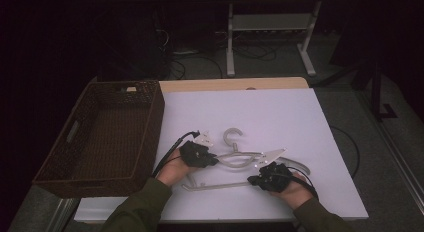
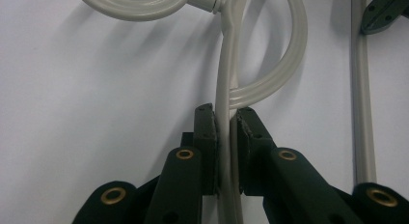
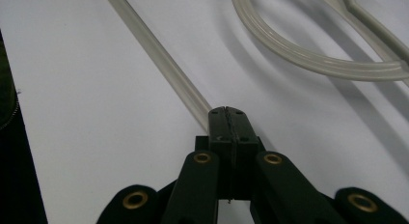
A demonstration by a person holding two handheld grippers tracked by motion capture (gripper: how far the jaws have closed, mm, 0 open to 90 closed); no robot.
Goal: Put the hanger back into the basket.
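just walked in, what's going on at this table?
A person is working a pale plastic hanger that lies on the white table, one claw in each hand. The left claw is shut on the hanger's upper arm near the hook. The right claw has its jaws pressed together at the hanger's bottom bar, right at its end; whether it pinches the bar is hard to tell. An empty brown wicker basket sits to the left.

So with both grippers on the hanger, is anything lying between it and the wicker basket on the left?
Nothing visible. The hanger lies on the white table, the left gripper shut on its shoulder and the right gripper closed at its bottom bar. The strip of table between it and the basket is bare.
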